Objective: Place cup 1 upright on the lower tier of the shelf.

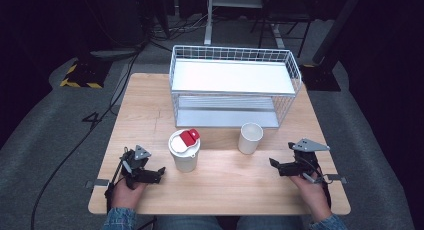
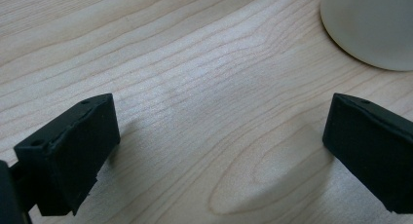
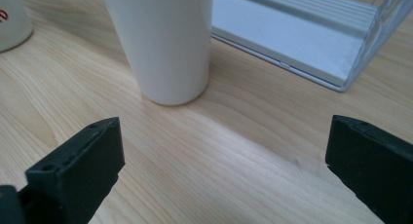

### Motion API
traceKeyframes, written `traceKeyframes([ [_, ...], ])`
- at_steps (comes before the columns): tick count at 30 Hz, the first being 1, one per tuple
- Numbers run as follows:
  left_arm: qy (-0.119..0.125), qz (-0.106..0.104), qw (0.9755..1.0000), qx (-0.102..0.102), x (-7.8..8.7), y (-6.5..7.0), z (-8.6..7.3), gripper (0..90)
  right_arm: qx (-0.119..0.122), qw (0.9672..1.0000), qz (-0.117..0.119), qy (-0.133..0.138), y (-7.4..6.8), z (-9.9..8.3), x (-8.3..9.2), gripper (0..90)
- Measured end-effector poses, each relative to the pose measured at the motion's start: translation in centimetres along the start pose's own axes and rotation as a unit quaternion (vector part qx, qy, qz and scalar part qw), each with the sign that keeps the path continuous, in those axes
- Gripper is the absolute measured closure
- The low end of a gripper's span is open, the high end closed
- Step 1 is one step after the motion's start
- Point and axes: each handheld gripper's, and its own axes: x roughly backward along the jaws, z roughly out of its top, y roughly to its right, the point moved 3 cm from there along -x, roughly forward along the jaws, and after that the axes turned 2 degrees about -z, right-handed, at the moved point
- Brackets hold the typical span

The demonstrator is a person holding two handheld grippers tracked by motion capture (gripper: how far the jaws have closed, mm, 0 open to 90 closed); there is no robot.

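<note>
A white cup with a red and white lid [image 1: 184,149] stands near the middle of the wooden table [image 1: 220,185]; its base [image 2: 372,27] shows at the top right of the left gripper view. To its right stands a plain white open cup [image 1: 249,137], seen close up in the right gripper view [image 3: 163,44]. My left gripper [image 1: 159,174] rests low at the front left, open, nothing between its jaws. At the front right my right gripper [image 1: 274,166] is open too, pointing toward the plain cup, a short way off it.
A white wire basket shelf with two levels [image 1: 235,85] stands at the back of the table; its lower tray edge [image 3: 297,39] lies just behind the plain cup. Beyond the table are dark floor, cables and stands.
</note>
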Motion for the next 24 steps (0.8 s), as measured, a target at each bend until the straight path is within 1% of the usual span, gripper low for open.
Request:
traceKeyframes([
  [6, 0.0, 0.001, 1.0, -0.001, 0.0, 0.0, 0.0, 0.6, 0.006, 0.9998, 0.016, 0.01, -1.0, 1.2, -0.7, 0.9],
  [9, 0.0, 0.0, 1.0, 0.0, 0.0, 0.0, 0.0, 0.6, 0.008, 0.9996, 0.022, 0.015, -1.3, 1.6, -0.9, 0.9],
  [11, 0.0, 0.0, 1.0, -0.001, 0.0, 0.0, 0.0, 0.6, 0.012, 0.9994, 0.028, 0.018, -1.6, 1.8, -1.2, 0.4],
  [12, 0.0, 0.0, 1.0, 0.0, 0.0, 0.0, 0.0, 0.6, 0.011, 0.9991, 0.034, 0.023, -1.8, 2.0, -1.6, 0.3],
  [13, 0.0, 0.0, 1.0, 0.0, 0.0, 0.0, 0.0, 0.6, 0.011, 0.9991, 0.034, 0.023, -1.8, 2.0, -1.6, 0.3],
  [14, 0.0, 0.0, 1.0, 0.0, 0.0, 0.0, 0.0, 0.6, 0.007, 0.9988, 0.041, 0.028, -1.9, 2.2, -2.0, 0.3],
  [17, 0.0, 0.0, 1.0, 0.0, 0.0, 0.0, 0.0, 0.6, 0.003, 0.9984, 0.046, 0.033, -2.1, 2.3, -2.4, 0.3],
  [19, 0.0, 0.0, 1.0, 0.0, 0.0, 0.0, 0.0, 0.6, 0.001, 0.9979, 0.052, 0.04, -2.3, 2.4, -3.1, 0.3],
  [20, 0.0, 0.0, 1.0, 0.0, 0.0, 0.0, 0.0, 0.6, 0.001, 0.9979, 0.052, 0.04, -2.3, 2.4, -3.1, 0.3],
  [24, 0.0, 0.0, 1.0, 0.0, 0.0, 0.0, 0.0, 0.6, -0.007, 0.9972, 0.058, 0.046, -2.5, 2.6, -4.2, 0.3],
])
